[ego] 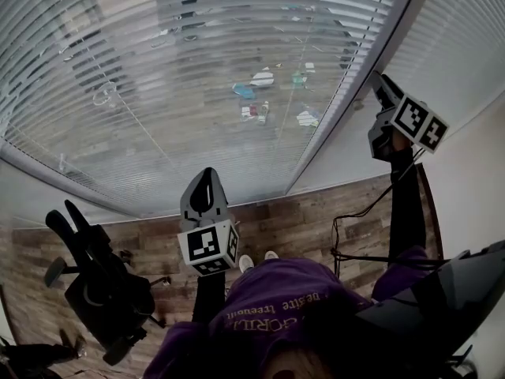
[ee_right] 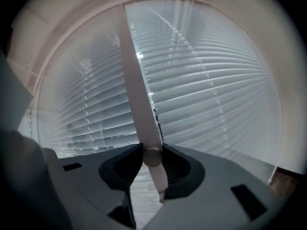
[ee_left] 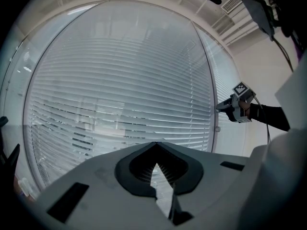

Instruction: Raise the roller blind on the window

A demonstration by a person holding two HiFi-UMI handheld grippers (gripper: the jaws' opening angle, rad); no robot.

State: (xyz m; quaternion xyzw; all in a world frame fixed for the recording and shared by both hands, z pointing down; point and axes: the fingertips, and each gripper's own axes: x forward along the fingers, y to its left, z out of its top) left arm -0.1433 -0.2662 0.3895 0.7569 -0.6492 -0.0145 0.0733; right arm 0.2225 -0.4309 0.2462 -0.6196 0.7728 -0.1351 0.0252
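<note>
A slatted blind [ego: 197, 77] hangs lowered over the wide window pane, and a second blind [ee_right: 216, 90] covers the pane to its right. A pale upright frame post [ego: 339, 109] divides the two. At that post my right gripper [ego: 379, 81] points level, its jaws closed from both sides on a small round beige knob [ee_right: 152, 157] that sticks out of the post [ee_right: 136, 95]. My left gripper [ego: 207, 178] hangs lower, in front of the wide blind [ee_left: 120, 80] and apart from it. The left gripper's [ee_left: 154, 145] jaw tips meet, with nothing between them.
A black office chair [ego: 102, 290] stands on the wooden floor [ego: 300, 219] at the lower left. A dark cable [ego: 355, 227] runs from the right arm down past the post. A white wall [ego: 473, 172] closes in on the right.
</note>
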